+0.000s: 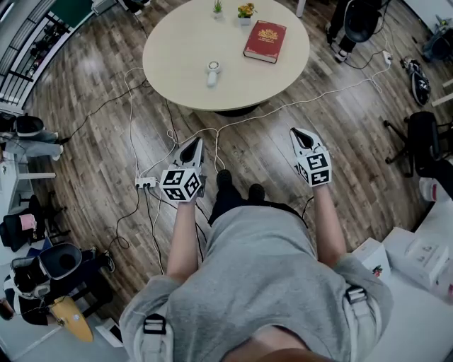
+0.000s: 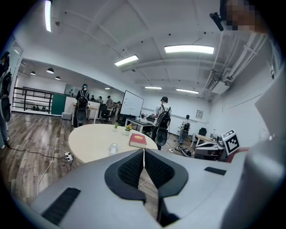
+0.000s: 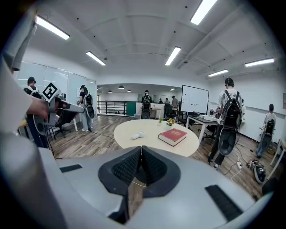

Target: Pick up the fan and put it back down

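A small white hand fan (image 1: pixel 212 73) lies on the round beige table (image 1: pixel 184 42), left of a red book (image 1: pixel 265 41). The fan also shows in the left gripper view (image 2: pixel 113 148) and the right gripper view (image 3: pixel 137 134). My left gripper (image 1: pixel 195 146) hangs over the wooden floor short of the table's near edge, shut with nothing in it. My right gripper (image 1: pixel 299 133) hovers level with it further right, also shut and empty. Both point toward the table, well apart from the fan. In both gripper views the jaws meet tip to tip.
Two small potted plants (image 1: pixel 232 10) stand at the table's far edge. White cables and a power strip (image 1: pixel 146 182) lie on the floor by my left gripper. Chairs (image 1: pixel 417 138), backpacks and boxes ring the room. Several people stand beyond the table (image 2: pixel 161 120).
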